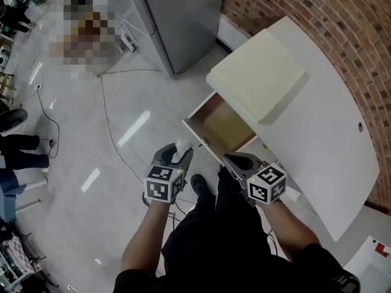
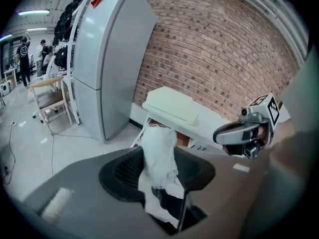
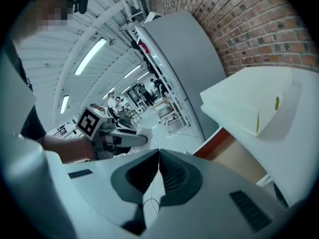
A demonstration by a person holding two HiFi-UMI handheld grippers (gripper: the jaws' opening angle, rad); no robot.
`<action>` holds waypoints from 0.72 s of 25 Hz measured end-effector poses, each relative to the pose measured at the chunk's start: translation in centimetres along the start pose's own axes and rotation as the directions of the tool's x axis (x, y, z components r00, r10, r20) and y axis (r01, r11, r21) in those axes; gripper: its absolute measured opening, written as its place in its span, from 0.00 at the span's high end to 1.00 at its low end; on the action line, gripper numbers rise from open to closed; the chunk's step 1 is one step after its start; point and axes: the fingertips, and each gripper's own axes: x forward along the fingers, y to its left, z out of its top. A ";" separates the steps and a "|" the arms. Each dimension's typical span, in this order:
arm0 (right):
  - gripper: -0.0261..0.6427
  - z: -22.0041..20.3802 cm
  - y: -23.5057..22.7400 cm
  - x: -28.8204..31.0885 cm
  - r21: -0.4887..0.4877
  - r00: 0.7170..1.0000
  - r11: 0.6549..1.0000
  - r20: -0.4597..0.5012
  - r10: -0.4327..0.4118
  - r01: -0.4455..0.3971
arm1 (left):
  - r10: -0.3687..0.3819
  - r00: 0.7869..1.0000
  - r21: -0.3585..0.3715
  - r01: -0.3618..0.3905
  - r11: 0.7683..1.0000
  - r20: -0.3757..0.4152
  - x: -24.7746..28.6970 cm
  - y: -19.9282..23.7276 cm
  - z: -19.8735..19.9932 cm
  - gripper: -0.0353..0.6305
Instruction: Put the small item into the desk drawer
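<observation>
The left gripper (image 2: 158,176) has its jaws spread wide and pressed on a white crumpled wad (image 2: 158,153). The wad looks soft, like cloth or paper, and sticks up past the tips. The right gripper (image 3: 158,169) has its jaws closed together with nothing between them. In the head view it sits close by, at about 3 o'clock of the left one.

The open drawer (image 1: 221,126) lies at about 1 o'clock of the left gripper, near but apart, and the part of its brown floor that shows is bare. It slides out of a white desk (image 1: 333,139). A flat cream box (image 1: 259,72) on top hides the drawer's back part from above.

The step in hand looks like carrying the wad to the drawer. To do it well, pass it over the front wall toward 1 o'clock and lower it above the bare front part. Let go only once it is low inside, since so light a wad may cling to a pad. The right gripper should keep out of that path.
</observation>
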 end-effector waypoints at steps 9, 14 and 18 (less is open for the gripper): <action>0.94 -1.8 -3.5 1.6 0.041 1.000 0.999 -0.020 -0.018 0.019 | -0.028 0.992 0.111 0.041 0.993 -0.124 5.4 0.0 -1.9 0.68; 0.94 -3.4 -5.5 3.1 0.064 0.999 0.998 -0.030 -0.022 0.024 | -0.041 0.980 0.196 0.079 0.977 -0.193 9.3 0.1 -3.1 0.68; 0.94 -4.3 -6.6 4.0 0.084 0.999 0.996 -0.032 -0.026 0.029 | -0.047 0.966 0.223 0.106 0.969 -0.254 12.4 0.6 -5.0 0.68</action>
